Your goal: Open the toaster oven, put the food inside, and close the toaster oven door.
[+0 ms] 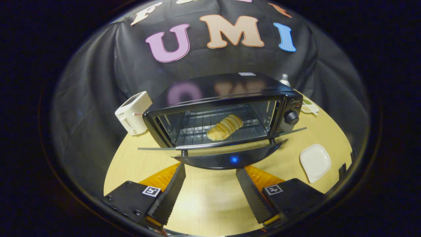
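Note:
A black toaster oven (227, 95) stands on the pale wooden table (204, 197) beyond my fingers. Its glass door (227, 156) hangs down flat toward me, its handle edge just ahead of my fingertips. A golden ridged bread roll (225, 127) lies on the wire rack inside the oven. My gripper (210, 171) is open, with its fingers spread wide just short of the door's front edge and nothing between them.
A white pop-up toaster (133, 113) stands left of the oven. A white square plate (315, 162) lies on the table to the right of my fingers. Behind the oven's right side are a small dish (309, 108) and a bottle top (284, 79).

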A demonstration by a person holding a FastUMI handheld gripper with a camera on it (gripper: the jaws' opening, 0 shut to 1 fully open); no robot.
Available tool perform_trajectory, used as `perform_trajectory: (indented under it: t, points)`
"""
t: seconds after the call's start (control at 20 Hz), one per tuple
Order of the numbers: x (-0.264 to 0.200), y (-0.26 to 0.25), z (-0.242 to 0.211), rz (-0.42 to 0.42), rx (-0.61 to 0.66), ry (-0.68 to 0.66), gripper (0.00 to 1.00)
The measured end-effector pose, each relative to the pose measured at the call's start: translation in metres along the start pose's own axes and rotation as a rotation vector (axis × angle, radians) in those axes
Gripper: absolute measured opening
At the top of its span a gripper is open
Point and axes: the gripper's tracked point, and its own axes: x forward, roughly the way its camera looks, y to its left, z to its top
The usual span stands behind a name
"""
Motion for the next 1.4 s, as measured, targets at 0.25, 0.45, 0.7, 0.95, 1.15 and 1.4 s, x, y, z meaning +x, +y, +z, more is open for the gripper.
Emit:
perform_trajectory:
  t: [0.25, 0.45, 0.7, 0.95, 1.15, 1.4]
  points:
    - [0.004, 0.001, 0.021, 0.001, 0.013, -0.031, 0.98]
    - [0.008, -0.001, 0.029, 0.000, 0.022, -0.040, 0.98]
    - [0.009, -0.004, 0.034, -0.004, 0.030, -0.049, 0.98]
    - [0.006, -0.007, 0.046, -0.008, 0.028, -0.070, 0.98]
    - [-0.006, -0.006, 0.078, 0.002, 0.003, -0.131, 0.98]
    - [-0.034, -0.009, 0.143, -0.002, -0.040, -0.277, 0.98]
